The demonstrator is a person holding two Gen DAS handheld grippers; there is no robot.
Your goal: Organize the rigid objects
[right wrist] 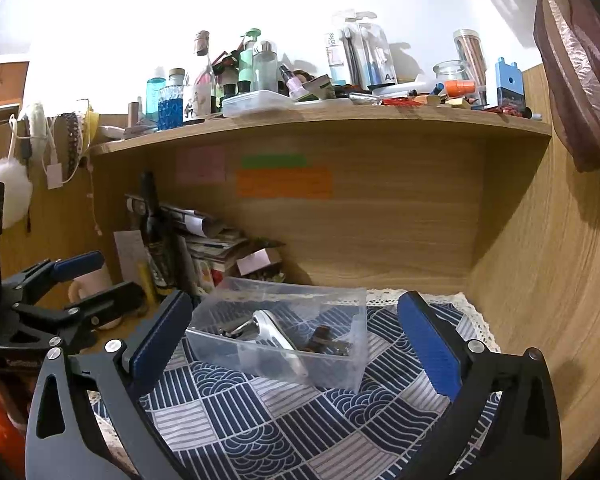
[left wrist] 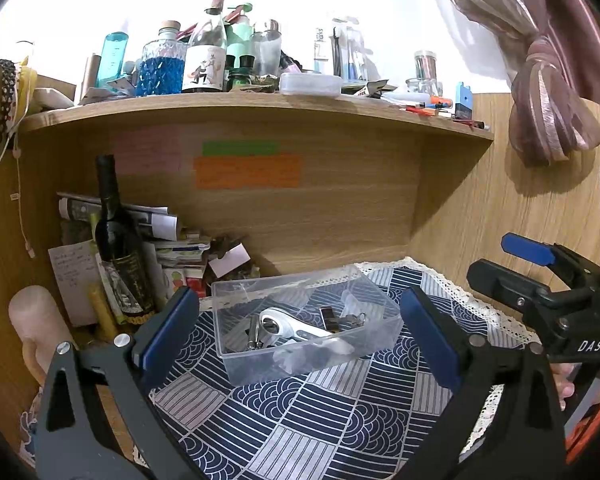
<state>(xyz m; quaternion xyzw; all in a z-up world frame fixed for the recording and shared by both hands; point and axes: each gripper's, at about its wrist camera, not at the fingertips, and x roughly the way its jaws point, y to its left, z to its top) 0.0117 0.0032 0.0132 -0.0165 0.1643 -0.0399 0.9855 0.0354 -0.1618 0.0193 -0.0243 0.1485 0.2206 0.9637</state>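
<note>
A dark wine bottle (left wrist: pixel 118 240) stands at the left by stacked papers; the left gripper (left wrist: pixel 300 344) hangs spread wide and empty before the clear plastic box (left wrist: pixel 304 324) of metal pieces on the patterned cloth (left wrist: pixel 300 420); the right gripper (right wrist: pixel 296 340) likewise gapes empty

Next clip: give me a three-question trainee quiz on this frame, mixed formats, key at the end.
1. True or false: the clear box sits on the patterned cloth.
2. The left gripper is: A) shut on the box, B) open and empty, C) out of view.
3. Fill in: the dark wine bottle stands to the ____ of the box in both views.

Key: 1 true; 2 B; 3 left.
</note>
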